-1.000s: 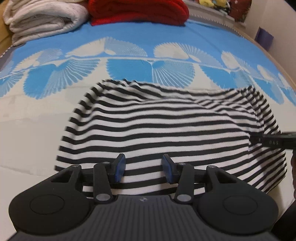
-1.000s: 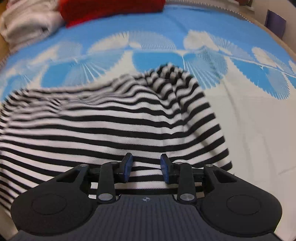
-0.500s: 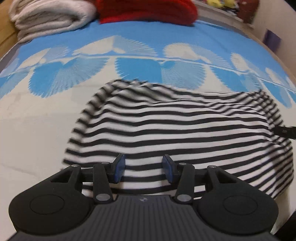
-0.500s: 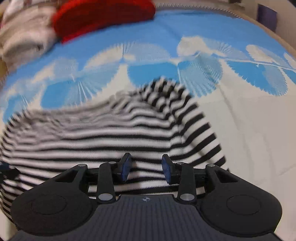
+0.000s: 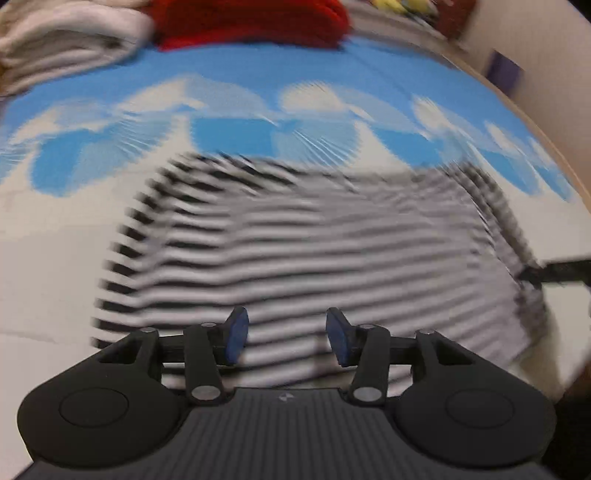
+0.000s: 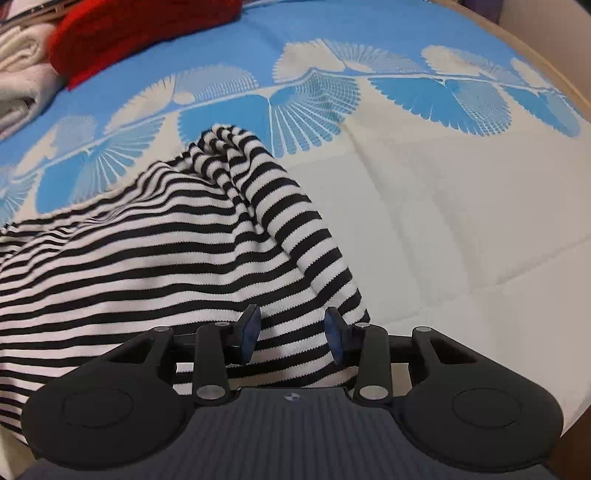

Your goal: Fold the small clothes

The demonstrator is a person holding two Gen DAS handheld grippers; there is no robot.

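I've just let both pairs of jaws widen: the left gripper [image 5: 283, 334] and the right gripper [image 6: 292, 335] each stand with blue pads apart, and the black-and-white striped top [image 6: 155, 258] shows in the gap between them without either pad pressing on it. So I read this as the release after a fold, with the near hem now dropped. The top lies on the blue-and-white fan-patterned bedspread [image 6: 461, 206], spread wide across the left wrist view, which is badly smeared by motion compared with a second ago; the right view has swung and rolled, so the bunched far corner of the top [image 6: 225, 144] now sits nearer the middle. That corner is still humped and creased, so I judge the fold isn't tidy yet and the right side wants smoothing or another grip. A red knit [image 6: 122, 33] and a folded cream blanket [image 5: 62, 40] sit well apart at the far edge.
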